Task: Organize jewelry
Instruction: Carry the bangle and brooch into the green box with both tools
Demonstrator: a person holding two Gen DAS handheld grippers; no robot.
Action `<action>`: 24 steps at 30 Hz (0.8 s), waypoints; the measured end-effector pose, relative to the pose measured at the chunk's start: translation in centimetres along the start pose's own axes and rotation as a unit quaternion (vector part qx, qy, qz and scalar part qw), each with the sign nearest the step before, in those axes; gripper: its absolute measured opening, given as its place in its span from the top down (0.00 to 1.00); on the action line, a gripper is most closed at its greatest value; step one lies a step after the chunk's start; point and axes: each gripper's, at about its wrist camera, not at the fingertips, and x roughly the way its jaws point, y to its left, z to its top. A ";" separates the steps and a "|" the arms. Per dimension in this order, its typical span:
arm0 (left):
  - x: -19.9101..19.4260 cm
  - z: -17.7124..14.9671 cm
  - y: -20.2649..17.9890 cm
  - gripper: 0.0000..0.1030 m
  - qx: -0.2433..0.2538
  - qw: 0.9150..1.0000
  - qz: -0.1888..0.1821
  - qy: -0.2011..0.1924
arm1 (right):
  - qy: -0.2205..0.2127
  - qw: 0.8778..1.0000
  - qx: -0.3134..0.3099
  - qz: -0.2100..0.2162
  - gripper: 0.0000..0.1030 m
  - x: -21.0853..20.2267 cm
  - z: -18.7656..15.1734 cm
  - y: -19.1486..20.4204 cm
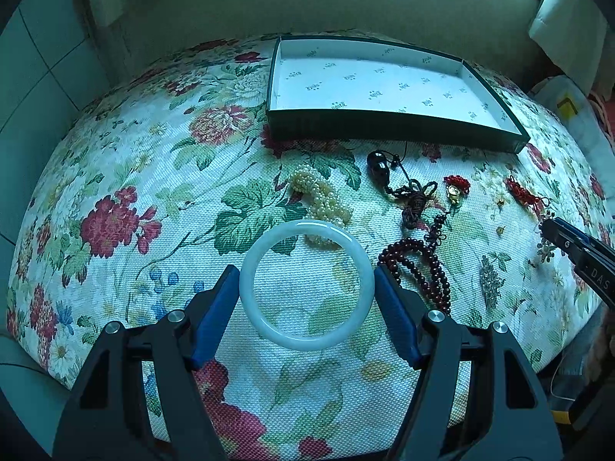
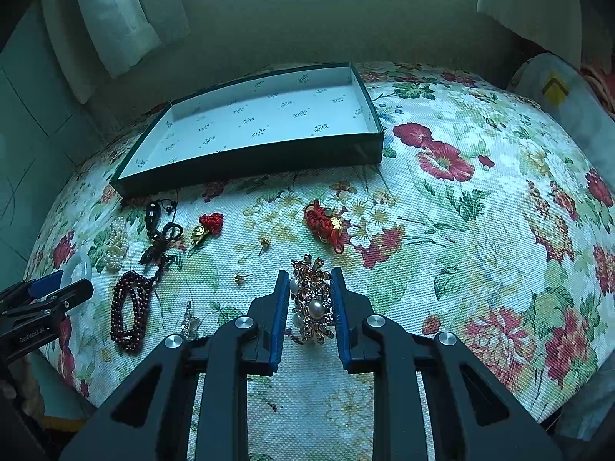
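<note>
One pale jade-like bangle (image 1: 306, 285) sits between the blue pads (image 1: 215, 315) of my left hand-held gripper (image 1: 306, 299), gripped across its full width, left and right sides, over the flowered worktop (image 1: 115, 176) near me. I judge it rigid, smooth, fairly heavy and brittle: slippery under the pads and liable to crack if dropped, so a grip across the widest part is correct. Also counted in the left view: one heap of small pearls (image 1: 321, 201) just beyond the bangle, one string of dark red beads (image 1: 421, 267) to its right, one black pendant on a knotted cord (image 1: 378, 165), two red knotted charms (image 1: 457, 186), and one open green box (image 1: 384, 136) at the far edge, with nothing in it.

In the right view, my right hand-held gripper (image 2: 310, 307) stands narrowly spread around one pearl-and-stone brooch (image 2: 313, 303); its pads (image 2: 282, 315) look to be pinching it, though contact on the right side I cannot confirm. My judgement: light, stiff, irregular, with delicate settings; hold the body, not the projecting ends. Two small gold studs (image 2: 240, 277) lie to its left, well apart from each other. One box, far left.
</note>
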 end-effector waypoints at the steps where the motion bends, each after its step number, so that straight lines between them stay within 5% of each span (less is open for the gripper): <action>1: 0.0 0.2 0.1 0.32 0.000 1.000 0.000 -0.002 | -0.002 1.000 0.000 0.001 0.78 -0.2 0.1 0.0; 11: -1.2 3.7 -0.7 0.32 0.010 0.999 -0.013 -0.035 | -0.041 0.999 0.001 0.018 0.78 -2.3 3.4 0.2; 24: -0.9 14.9 -3.1 0.32 0.022 0.993 -0.016 -0.115 | -0.123 0.992 -0.003 0.027 0.78 -1.4 13.7 0.7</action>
